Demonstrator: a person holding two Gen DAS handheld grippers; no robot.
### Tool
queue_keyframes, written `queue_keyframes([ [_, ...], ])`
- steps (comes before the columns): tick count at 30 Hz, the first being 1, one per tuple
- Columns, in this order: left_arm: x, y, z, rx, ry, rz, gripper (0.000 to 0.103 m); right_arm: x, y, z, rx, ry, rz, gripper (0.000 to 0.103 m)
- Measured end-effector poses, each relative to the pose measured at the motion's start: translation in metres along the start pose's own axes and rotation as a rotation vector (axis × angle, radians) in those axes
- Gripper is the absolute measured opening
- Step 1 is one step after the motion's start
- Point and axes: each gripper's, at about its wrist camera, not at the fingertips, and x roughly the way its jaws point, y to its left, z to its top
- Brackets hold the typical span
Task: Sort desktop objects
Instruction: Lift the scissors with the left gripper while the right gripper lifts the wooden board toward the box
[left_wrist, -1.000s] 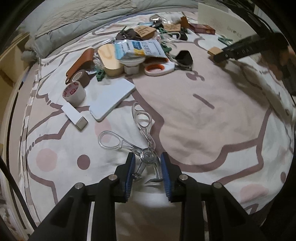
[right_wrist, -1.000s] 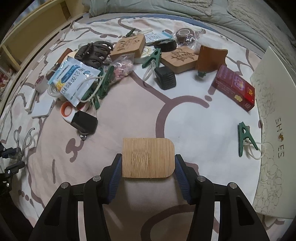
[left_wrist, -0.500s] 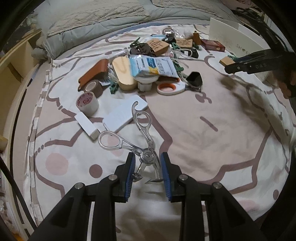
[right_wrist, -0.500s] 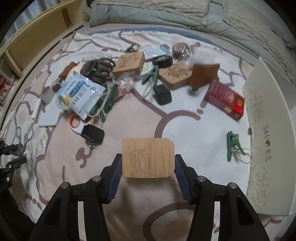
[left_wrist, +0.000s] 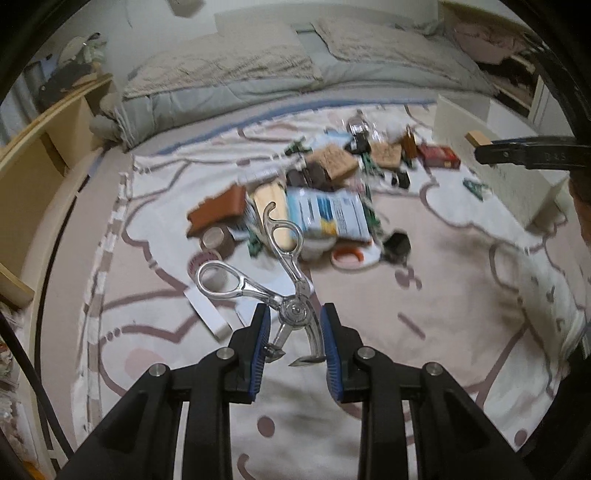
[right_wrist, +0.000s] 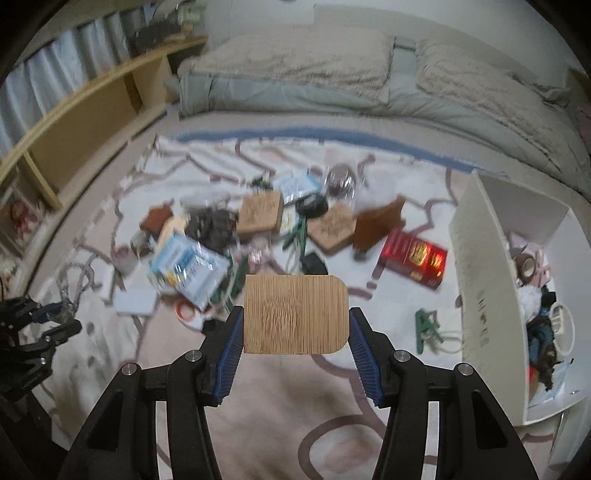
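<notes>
My left gripper (left_wrist: 293, 339) is shut on clear-handled metal scissors (left_wrist: 284, 291) by their pivot and blades, held above the patterned blanket (left_wrist: 424, 295); the handles point away from me. My right gripper (right_wrist: 295, 336) is shut on a flat bamboo block (right_wrist: 295, 314), held in the air over the blanket. The right gripper with the block's end also shows at the right edge of the left wrist view (left_wrist: 480, 142). A pile of small objects (left_wrist: 325, 199) lies mid-blanket. The white shoe box (right_wrist: 517, 295) stands open at the right with several items inside.
The pile holds a blue-white packet (right_wrist: 188, 266), wooden blocks (right_wrist: 260, 216), a red box (right_wrist: 413, 258), tape rolls (left_wrist: 216, 238), green clips (right_wrist: 426, 328) and a white slab (right_wrist: 135, 301). Folded grey bedding (right_wrist: 314, 77) lies behind. A wooden shelf (right_wrist: 74, 122) runs along the left.
Both grippers have risen well above the blanket, carrying the scissors and the bamboo block. The views now look further out, and the shoe box's inside shows.
</notes>
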Motion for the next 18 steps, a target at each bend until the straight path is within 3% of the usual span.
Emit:
queue_keyframes([
  [11,-0.032,0.006,0.036,-0.074,-0.141,0.030,0.028,-0.039,-0.002,0.021,0.054,-0.103,0.002,0.056],
  [18,-0.043,-0.005,0.050,-0.057,-0.193,0.052,0.028,-0.054,-0.005,0.019,0.069,-0.145,-0.020,0.056],
])
